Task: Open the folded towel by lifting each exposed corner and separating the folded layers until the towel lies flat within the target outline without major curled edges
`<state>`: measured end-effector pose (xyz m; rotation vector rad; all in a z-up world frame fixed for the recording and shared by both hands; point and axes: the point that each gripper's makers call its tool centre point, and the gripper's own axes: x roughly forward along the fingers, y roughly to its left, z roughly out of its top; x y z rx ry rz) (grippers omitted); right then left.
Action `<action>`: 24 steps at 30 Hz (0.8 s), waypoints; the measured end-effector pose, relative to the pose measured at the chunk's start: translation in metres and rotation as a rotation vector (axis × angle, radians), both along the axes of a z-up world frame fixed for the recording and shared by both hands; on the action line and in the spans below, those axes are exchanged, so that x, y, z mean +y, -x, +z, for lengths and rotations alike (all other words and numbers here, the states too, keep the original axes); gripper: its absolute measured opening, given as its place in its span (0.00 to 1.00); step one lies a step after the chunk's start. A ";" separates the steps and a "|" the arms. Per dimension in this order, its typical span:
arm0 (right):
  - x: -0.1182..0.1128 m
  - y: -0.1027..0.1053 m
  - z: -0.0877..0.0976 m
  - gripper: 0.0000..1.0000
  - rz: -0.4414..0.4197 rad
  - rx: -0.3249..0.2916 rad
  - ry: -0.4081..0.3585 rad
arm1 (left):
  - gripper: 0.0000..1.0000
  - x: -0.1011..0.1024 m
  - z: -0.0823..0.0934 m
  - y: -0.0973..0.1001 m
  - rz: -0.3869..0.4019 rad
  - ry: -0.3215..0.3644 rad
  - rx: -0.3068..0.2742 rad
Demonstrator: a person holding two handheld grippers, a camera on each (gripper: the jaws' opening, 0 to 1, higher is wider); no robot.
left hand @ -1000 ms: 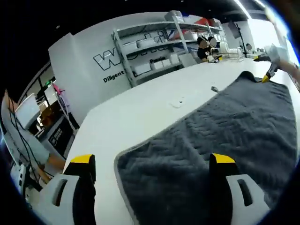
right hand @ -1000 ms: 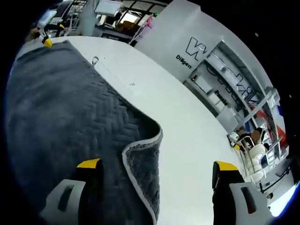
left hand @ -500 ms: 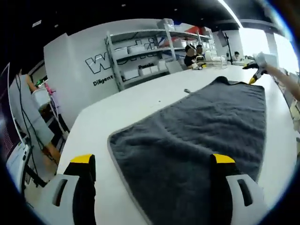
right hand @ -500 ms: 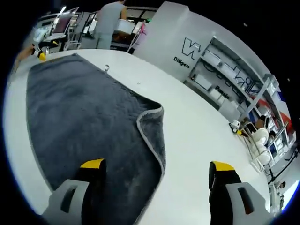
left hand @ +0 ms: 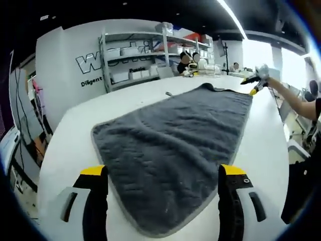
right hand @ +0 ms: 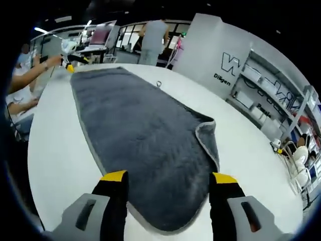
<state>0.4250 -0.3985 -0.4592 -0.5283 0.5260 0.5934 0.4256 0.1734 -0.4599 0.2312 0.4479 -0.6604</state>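
A dark grey towel (left hand: 175, 135) lies spread lengthwise on the white table (left hand: 65, 150). My left gripper (left hand: 161, 171) hovers open above the towel's near end, nothing between its fingers. In the right gripper view the same towel (right hand: 135, 125) stretches away, and one corner (right hand: 208, 138) is folded over onto it, its pale hem showing. My right gripper (right hand: 169, 176) is open above that end and holds nothing. Each gripper appears small at the far end of the other's view: the right gripper (left hand: 257, 84) on a person's arm, the left gripper (right hand: 70, 61) likewise.
A small hanging loop (right hand: 159, 84) sticks out from the towel's long edge. Shelves with white bins (left hand: 140, 55) stand against the lettered wall. A person (right hand: 153, 40) stands beyond the table. Chairs (right hand: 300, 155) sit off the right side. Bare table runs along both long edges.
Both grippers have drawn back and up from the towel's ends, so each near edge now lies in front of the jaws. The raised corner by the right gripper has settled lower.
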 end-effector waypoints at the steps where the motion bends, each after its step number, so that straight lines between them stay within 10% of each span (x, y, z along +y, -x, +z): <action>1: 0.001 0.001 -0.002 0.59 0.007 0.010 -0.003 | 0.80 0.001 -0.002 0.003 -0.005 0.006 0.003; 11: 0.019 0.016 -0.027 0.31 0.053 0.134 -0.071 | 0.42 0.000 -0.029 0.016 -0.050 -0.034 0.071; 24: 0.031 0.025 -0.042 0.06 0.062 0.209 -0.136 | 0.19 -0.002 -0.037 0.022 -0.091 -0.062 0.089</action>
